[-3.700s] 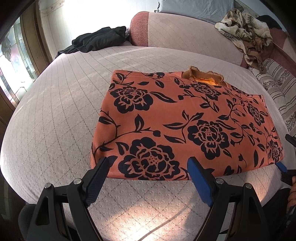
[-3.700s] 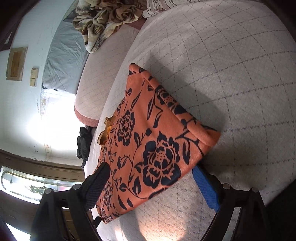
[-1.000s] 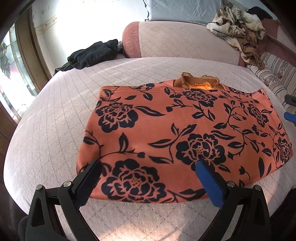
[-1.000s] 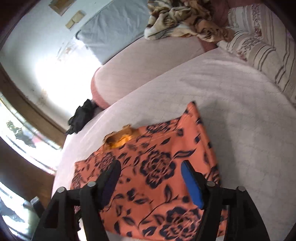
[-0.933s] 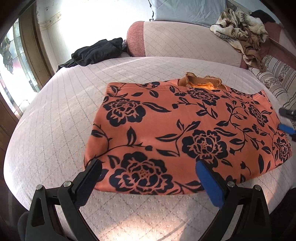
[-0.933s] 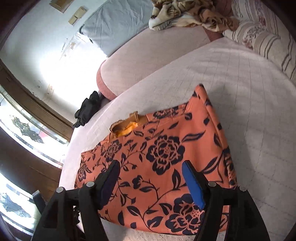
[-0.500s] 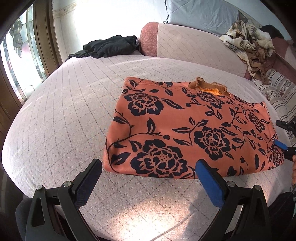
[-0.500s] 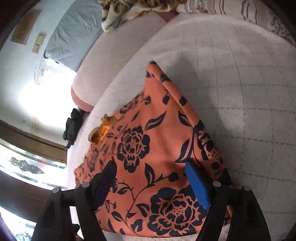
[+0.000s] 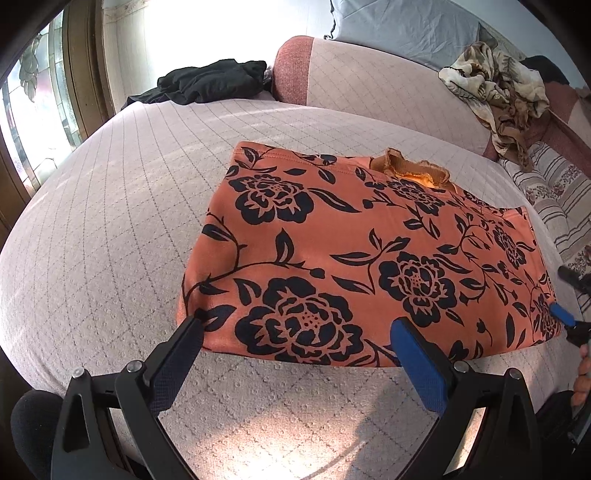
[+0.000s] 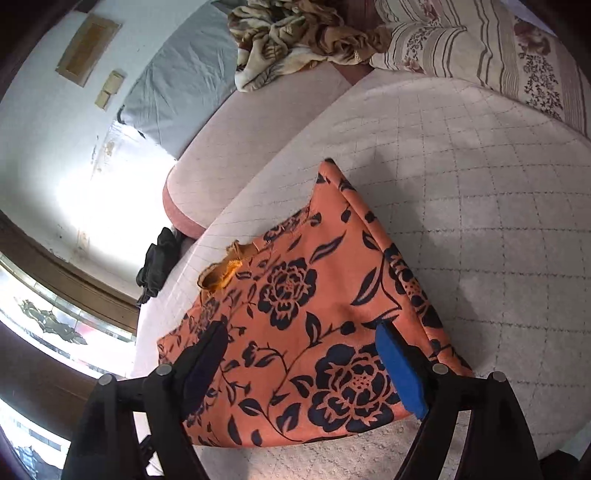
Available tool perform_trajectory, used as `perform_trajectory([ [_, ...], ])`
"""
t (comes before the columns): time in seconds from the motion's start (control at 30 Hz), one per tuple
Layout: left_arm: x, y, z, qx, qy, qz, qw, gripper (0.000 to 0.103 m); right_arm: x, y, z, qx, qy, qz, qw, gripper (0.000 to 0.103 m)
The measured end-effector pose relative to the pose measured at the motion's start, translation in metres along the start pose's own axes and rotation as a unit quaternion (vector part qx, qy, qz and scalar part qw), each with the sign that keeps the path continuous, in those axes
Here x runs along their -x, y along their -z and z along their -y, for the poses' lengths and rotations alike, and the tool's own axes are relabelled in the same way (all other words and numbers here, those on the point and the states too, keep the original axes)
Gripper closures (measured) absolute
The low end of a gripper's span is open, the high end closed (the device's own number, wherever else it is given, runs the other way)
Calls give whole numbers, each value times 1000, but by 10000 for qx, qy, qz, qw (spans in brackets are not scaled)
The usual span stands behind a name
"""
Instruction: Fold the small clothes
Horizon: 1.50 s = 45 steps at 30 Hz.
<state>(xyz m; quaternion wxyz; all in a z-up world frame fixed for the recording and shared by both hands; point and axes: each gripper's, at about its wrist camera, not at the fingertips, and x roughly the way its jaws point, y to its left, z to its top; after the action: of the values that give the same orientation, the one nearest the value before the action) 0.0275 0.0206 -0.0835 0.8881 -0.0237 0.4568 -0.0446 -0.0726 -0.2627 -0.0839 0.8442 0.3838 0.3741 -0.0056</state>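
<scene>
A folded orange garment with black flowers (image 9: 369, 258) lies flat on the quilted pink bed (image 9: 110, 221), its tan collar (image 9: 410, 171) poking out at the far edge. My left gripper (image 9: 297, 328) is open, its black fingertip at the garment's near left corner and its blue one over the near edge, nothing pinched. In the right wrist view the garment (image 10: 306, 295) fills the middle. My right gripper (image 10: 301, 332) hovers over its near right corner with jaws opening; the cloth lies under them, not clamped. The right gripper (image 9: 561, 291) also shows at the garment's right end.
A black garment (image 9: 210, 81) lies at the bed's far left by a stained-glass window (image 9: 37, 110). A pink padded headboard (image 9: 369, 77), a grey pillow (image 9: 399, 26), a crumpled patterned blanket (image 9: 495, 85) and a striped pillow (image 9: 546, 192) line the back and right. A hand (image 9: 583, 373) shows at the right edge.
The left gripper has shifted toward the garment's near left corner. The right gripper has rolled and dropped closer to the near right corner, and its jaws stand wider. The garment has not moved.
</scene>
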Motion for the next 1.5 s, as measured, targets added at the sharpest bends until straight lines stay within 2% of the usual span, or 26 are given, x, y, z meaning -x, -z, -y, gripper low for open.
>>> perform_trajectory([
  [0.03,-1,0,2,-34,12,-10,10000,2,-14,4,11,-129,278,-234,9993,21],
  [0.07,0,0,3,-85,13,1,10000,2,-14,6,17,-272,217,-173,9992,22],
  [0.13,2,0,4,-122,-24,76,9999,2,1,4,7,-261,158,51,9995,22],
  [0.23,0,-1,3,-44,33,22,10000,2,11,6,-9,99,89,252,9996,19],
  [0.33,1,0,4,-74,59,4,10000,2,-14,13,10,-90,377,-236,9990,19],
  [0.43,4,1,1,-70,-24,87,9999,2,0,12,-4,-55,180,-44,9998,19],
  [0.53,2,0,-1,0,-6,32,10000,2,4,13,-17,318,66,145,9994,18],
  [0.6,3,0,0,-64,-44,73,9999,2,-17,16,-2,159,399,-226,9988,19],
  [0.63,3,0,1,-109,-51,71,9999,2,-18,18,4,-17,284,-239,9993,19],
  [0.73,1,-5,0,-89,-82,117,9999,2,-1,12,-8,40,86,-69,9999,19],
  [0.87,-4,-12,2,-191,-142,123,9996,2,2,-10,-29,136,-246,-66,9996,19],
  [1.03,-14,-25,0,-183,-296,121,9993,2,-30,-63,-45,260,-573,-360,9974,19],
  [1.13,-24,-31,1,-200,-375,55,9991,2,-63,-99,-34,-57,-713,-498,9962,19],
  [1.23,-31,-34,3,-264,-427,-1,9987,2,-102,-130,-4,-531,-633,-524,9952,19],
  [1.27,-33,-34,3,-266,-432,-29,9987,2,-119,-136,10,-814,-609,-690,9924,19],
  [1.33,-35,-35,2,-241,-443,-55,9987,2,-131,-143,28,-1287,-881,-602,9859,19],
  [1.5,-35,-35,1,-187,-413,-74,9989,2,-107,-139,15,-1015,-751,-442,9910,19],
])
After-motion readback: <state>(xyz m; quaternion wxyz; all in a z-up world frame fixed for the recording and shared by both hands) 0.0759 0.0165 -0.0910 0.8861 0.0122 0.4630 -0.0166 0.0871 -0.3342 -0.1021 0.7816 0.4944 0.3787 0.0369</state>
